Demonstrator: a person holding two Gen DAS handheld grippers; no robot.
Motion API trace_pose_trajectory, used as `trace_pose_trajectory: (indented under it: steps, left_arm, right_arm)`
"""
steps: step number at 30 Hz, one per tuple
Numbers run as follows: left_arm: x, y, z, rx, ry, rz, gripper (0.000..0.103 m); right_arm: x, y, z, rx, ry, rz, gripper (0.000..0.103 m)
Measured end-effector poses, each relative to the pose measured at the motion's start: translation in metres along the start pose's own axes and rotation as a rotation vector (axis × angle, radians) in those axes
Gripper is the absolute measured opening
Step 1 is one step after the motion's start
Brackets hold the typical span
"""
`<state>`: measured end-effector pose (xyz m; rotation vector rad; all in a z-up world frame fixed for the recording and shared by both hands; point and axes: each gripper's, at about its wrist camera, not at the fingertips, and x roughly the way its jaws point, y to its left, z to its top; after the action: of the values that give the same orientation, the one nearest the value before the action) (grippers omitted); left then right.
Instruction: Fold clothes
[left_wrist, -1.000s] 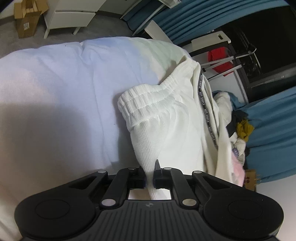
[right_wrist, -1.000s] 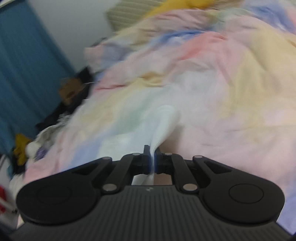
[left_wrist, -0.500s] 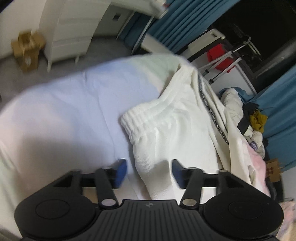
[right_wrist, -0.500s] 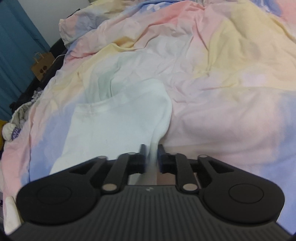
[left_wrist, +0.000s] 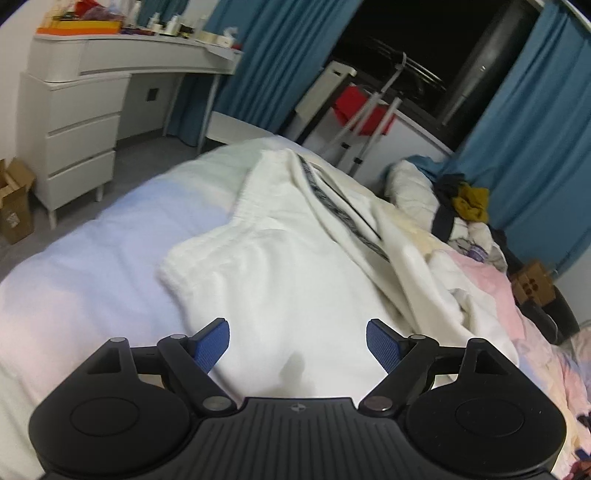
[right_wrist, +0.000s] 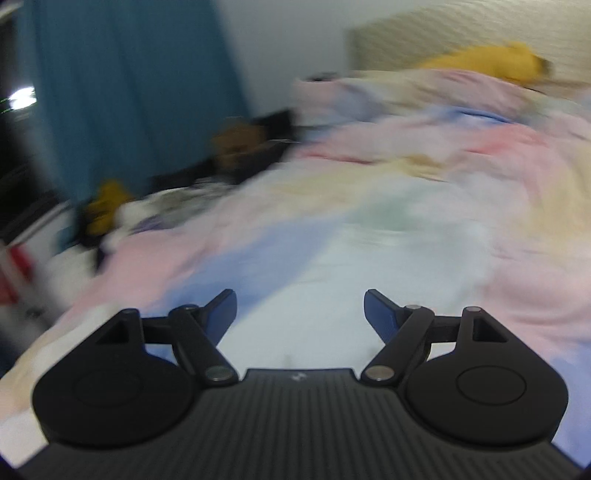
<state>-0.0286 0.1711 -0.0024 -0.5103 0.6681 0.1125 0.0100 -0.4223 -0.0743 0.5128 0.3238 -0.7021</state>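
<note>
A white knit garment with a ribbed elastic waistband and a dark patterned side stripe lies on the bed, folded over itself. My left gripper is open and empty just above its near end. My right gripper is open and empty over white cloth on the pastel bedcover. The right wrist view is blurred.
A pile of other clothes sits at the bed's far right. A white dresser and a cardboard box stand left of the bed. A drying rack and blue curtains lie beyond. A yellow item lies near the headboard.
Both grippers let go of the white garment and opened wide. Both have lifted and tilted up, so more of the room shows.
</note>
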Motion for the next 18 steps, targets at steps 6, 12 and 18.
trace_pose_trajectory:
  steps: [6, 12, 18]
  left_arm:
    - [0.035, -0.052, 0.006, 0.097, 0.034, -0.074, 0.083]
    - [0.076, -0.101, 0.007, 0.164, 0.032, -0.105, 0.083]
    - [0.112, -0.108, -0.009, 0.197, 0.046, -0.113, 0.083]
  right_arm:
    - [0.001, 0.029, -0.007, -0.073, 0.066, 0.205, 0.078]
    - [0.003, 0.054, -0.017, -0.121, 0.126, 0.382, 0.078]
    - [0.012, 0.070, -0.032, -0.123, 0.222, 0.513, 0.078]
